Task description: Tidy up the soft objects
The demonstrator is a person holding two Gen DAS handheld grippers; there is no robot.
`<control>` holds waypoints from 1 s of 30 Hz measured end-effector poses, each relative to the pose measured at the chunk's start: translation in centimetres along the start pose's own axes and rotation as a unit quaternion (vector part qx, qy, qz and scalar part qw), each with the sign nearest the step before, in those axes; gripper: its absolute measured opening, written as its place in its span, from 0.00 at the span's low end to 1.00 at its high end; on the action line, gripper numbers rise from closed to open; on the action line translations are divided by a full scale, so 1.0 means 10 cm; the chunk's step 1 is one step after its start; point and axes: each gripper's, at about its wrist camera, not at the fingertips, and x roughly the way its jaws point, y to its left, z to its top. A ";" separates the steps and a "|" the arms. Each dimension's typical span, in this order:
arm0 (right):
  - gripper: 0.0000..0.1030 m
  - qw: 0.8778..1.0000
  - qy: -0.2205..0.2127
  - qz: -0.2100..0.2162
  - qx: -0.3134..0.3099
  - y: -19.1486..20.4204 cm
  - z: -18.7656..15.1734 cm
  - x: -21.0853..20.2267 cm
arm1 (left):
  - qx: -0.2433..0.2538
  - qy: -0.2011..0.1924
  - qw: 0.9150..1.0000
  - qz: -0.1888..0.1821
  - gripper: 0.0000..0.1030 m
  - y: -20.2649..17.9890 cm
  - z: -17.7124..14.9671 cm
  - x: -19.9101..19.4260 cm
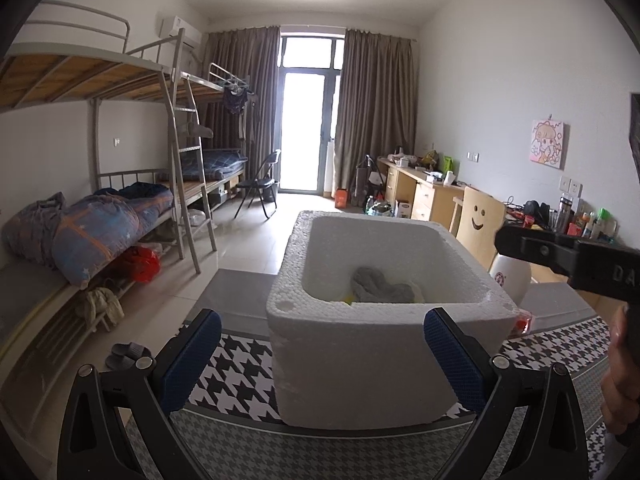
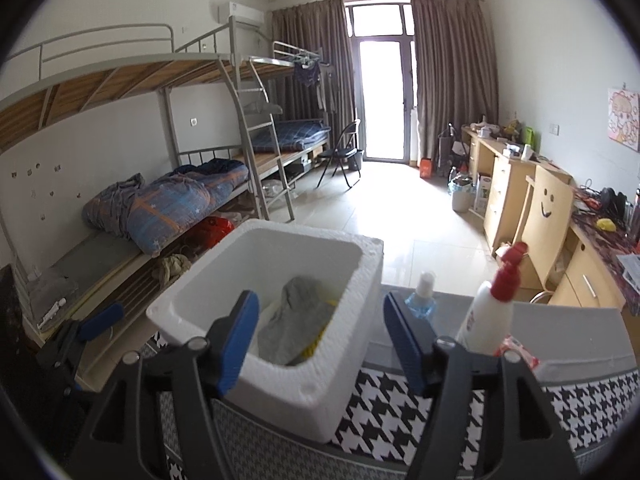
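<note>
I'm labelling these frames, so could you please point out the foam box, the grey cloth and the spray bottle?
foam box (image 2: 280,392): right wrist view, near outer wall.
grey cloth (image 2: 292,320): right wrist view, middle of the cloth.
spray bottle (image 2: 486,316): right wrist view, white body.

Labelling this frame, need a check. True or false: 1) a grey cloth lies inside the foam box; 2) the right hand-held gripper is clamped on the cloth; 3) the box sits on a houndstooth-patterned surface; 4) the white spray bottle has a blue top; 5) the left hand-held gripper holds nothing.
1) True: the grey cloth lies in the foam box.
2) False: the right hand-held gripper is open, clear of the cloth, with the box's near wall between its fingers.
3) True: houndstooth-patterned surface.
4) False: the white spray bottle has a red top.
5) True: left hand-held gripper is open and empty.
</note>
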 end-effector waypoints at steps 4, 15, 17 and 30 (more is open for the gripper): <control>0.74 1.000 -0.005 -0.002 0.011 -0.07 -0.07 -0.05 | -0.001 -0.004 1.000 0.003 0.99 0.01 -0.03 -0.02; 0.80 0.999 -0.031 -0.002 0.022 -0.10 -0.36 -0.33 | 0.001 0.002 1.000 -0.011 0.99 -0.07 -0.08 -0.14; 0.80 0.999 -0.037 -0.005 0.021 -0.10 -0.42 -0.38 | 0.002 -0.003 1.000 -0.013 0.99 -0.10 -0.09 -0.23; 0.87 0.997 -0.079 0.006 0.025 -0.13 -0.76 -0.91 | 0.020 -0.040 0.998 -0.032 0.99 -0.40 -0.30 -0.91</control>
